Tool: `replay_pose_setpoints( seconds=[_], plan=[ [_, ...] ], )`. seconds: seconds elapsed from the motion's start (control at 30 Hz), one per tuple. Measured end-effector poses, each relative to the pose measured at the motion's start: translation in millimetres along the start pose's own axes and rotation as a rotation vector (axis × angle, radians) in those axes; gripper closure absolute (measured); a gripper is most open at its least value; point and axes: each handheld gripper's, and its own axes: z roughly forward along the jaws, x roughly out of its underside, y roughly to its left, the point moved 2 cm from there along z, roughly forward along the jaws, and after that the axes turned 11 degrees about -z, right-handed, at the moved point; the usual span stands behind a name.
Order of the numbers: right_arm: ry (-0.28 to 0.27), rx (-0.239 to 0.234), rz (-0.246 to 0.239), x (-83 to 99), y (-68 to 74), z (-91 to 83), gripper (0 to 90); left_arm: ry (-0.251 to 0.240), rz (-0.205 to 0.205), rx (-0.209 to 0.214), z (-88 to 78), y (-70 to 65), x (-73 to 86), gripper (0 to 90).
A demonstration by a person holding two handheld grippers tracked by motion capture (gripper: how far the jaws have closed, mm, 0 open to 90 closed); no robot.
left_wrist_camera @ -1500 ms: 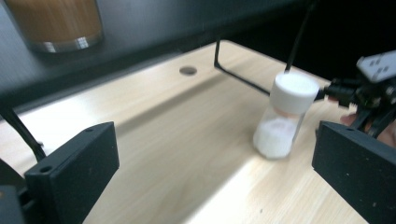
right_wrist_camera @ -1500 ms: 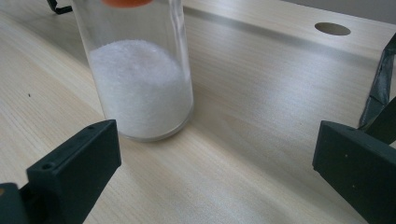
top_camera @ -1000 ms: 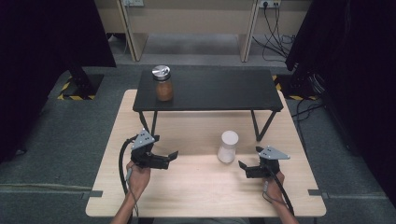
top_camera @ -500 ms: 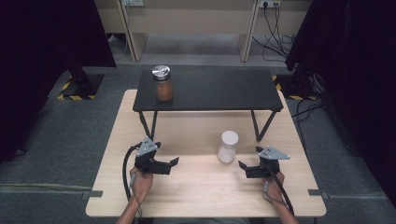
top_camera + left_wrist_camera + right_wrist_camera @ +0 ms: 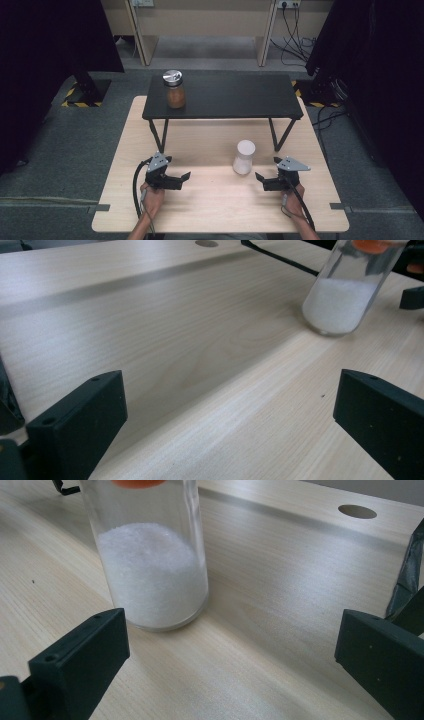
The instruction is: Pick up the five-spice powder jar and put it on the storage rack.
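High view: a clear jar (image 5: 244,157) part-filled with white grains stands upright on the pale wooden table (image 5: 210,210), in front of the black shelf (image 5: 225,97) that straddles the table's far half. On that shelf, toward its left end, stands a second jar (image 5: 174,90) with brown contents and a silver lid. The left gripper (image 5: 180,180) rests low on the table, well to the left of the white jar, jaws spread wide and holding nothing. The right gripper (image 5: 260,179) sits just right of the white jar and a little nearer the person, jaws likewise wide apart and empty. Bare tabletop lies between each gripper and the white jar. Left gripper view puts the white jar (image 5: 345,300) ahead and to the right, beyond the jaws. Right gripper view puts it (image 5: 150,565) close, just past the left jaw, not between the two. One shelf leg (image 5: 281,135) meets the table behind and right of the white jar.
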Motion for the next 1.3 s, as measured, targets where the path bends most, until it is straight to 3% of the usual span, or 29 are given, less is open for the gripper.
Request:
replay_pose_setpoints(
  seconds=[0.17,0.47,1.3],
  plan=[
    [-0.001,-0.001,0.000,0.1,0.0,0.0,1.1,-0.004,0.006,0.002,4.5,6.6,8.8,0.0],
    [-0.001,0.000,0.002,0.3,0.1,-0.2,1.1,-0.006,-0.058,0.015,4.9,16.9,12.1,0.1],
    [-0.003,0.003,0.004,1.0,0.9,-1.3,1.1,0.014,-0.019,0.011,8.8,11.5,9.0,0.0]
  ],
)
